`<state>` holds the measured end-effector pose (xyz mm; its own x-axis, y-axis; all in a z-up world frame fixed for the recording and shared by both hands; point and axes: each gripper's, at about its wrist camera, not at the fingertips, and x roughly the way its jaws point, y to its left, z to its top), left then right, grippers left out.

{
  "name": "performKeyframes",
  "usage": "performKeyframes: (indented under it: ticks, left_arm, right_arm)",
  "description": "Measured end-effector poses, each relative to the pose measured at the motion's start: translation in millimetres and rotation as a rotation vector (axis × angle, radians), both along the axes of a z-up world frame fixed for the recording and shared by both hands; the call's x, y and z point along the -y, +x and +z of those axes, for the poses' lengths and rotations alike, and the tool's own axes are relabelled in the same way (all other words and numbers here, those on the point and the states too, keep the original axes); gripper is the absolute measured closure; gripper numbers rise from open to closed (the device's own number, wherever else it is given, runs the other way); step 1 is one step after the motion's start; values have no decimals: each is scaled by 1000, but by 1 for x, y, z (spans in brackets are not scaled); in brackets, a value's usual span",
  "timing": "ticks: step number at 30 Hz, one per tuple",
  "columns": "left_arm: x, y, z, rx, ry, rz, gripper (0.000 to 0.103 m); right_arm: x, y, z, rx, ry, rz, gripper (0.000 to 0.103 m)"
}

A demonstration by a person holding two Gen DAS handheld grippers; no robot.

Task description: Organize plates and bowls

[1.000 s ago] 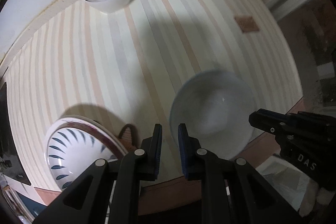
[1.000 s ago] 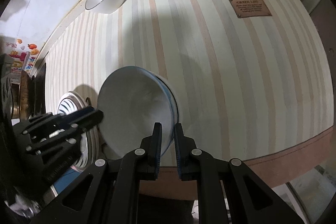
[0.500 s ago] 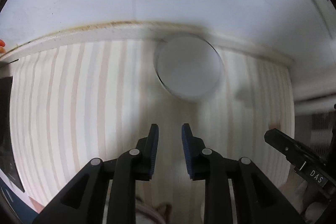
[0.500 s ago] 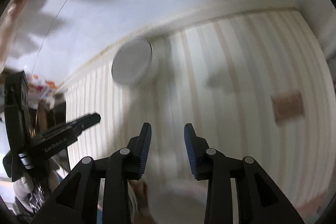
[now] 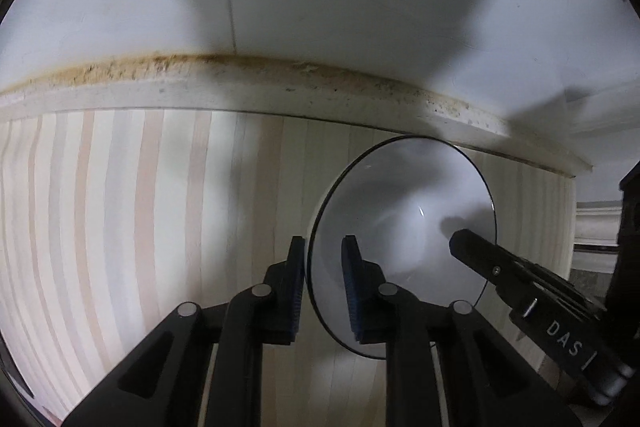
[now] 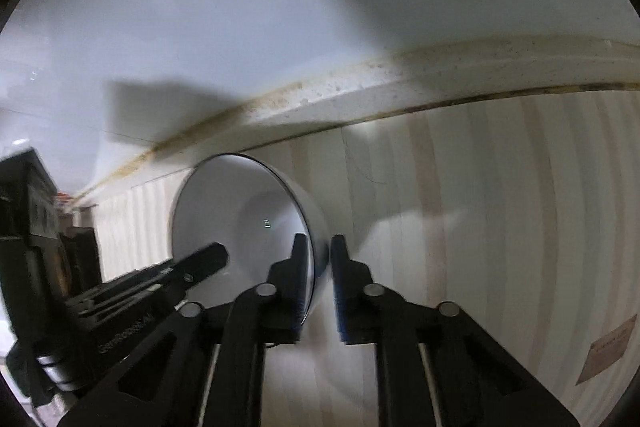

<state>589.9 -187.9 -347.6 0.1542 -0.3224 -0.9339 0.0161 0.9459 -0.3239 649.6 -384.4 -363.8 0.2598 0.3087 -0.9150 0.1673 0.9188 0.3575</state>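
A white bowl [image 5: 400,211] with a thin dark rim sits on the striped tablecloth [image 5: 120,227], close to the back wall. My left gripper [image 5: 323,247] straddles the bowl's left rim, one pad outside and one inside, and its jaws are closing on the wall. In the right wrist view the same bowl [image 6: 240,211] has its right rim between the pads of my right gripper [image 6: 320,247], whose jaws are also closing on it. Each view shows the other tool reaching over the bowl: the right gripper [image 5: 456,241] and the left gripper [image 6: 218,255].
The white wall [image 5: 320,7] rises just behind the bowl, above a stained pale ledge [image 5: 240,83]. A brown label patch [image 6: 608,351] lies on the cloth at the right. Dark objects [image 6: 36,219] stand at the left edge.
Both grippers moved from the table's front, away from the larger bowl and patterned plate, to the white bowl at the back. The right jaws opened wide, then closed over its rim.
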Motion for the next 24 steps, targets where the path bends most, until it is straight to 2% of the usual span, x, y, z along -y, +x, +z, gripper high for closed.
performKeyframes:
  ticks: [5, 11, 21, 24]
  left_arm:
    - [2, -13, 11, 26, 16, -25, 87]
    - [6, -53, 49, 82, 25, -48, 87]
    - [15, -129, 114, 169, 19, -132, 87]
    - [20, -160, 130, 190, 21, -166, 87]
  right_arm:
    - [-5, -5, 3, 10, -39, 17, 92]
    - [-6, -32, 28, 41, -40, 34, 92]
    - [-8, -129, 95, 126, -64, 45, 92]
    - [5, -165, 119, 150, -66, 30, 92]
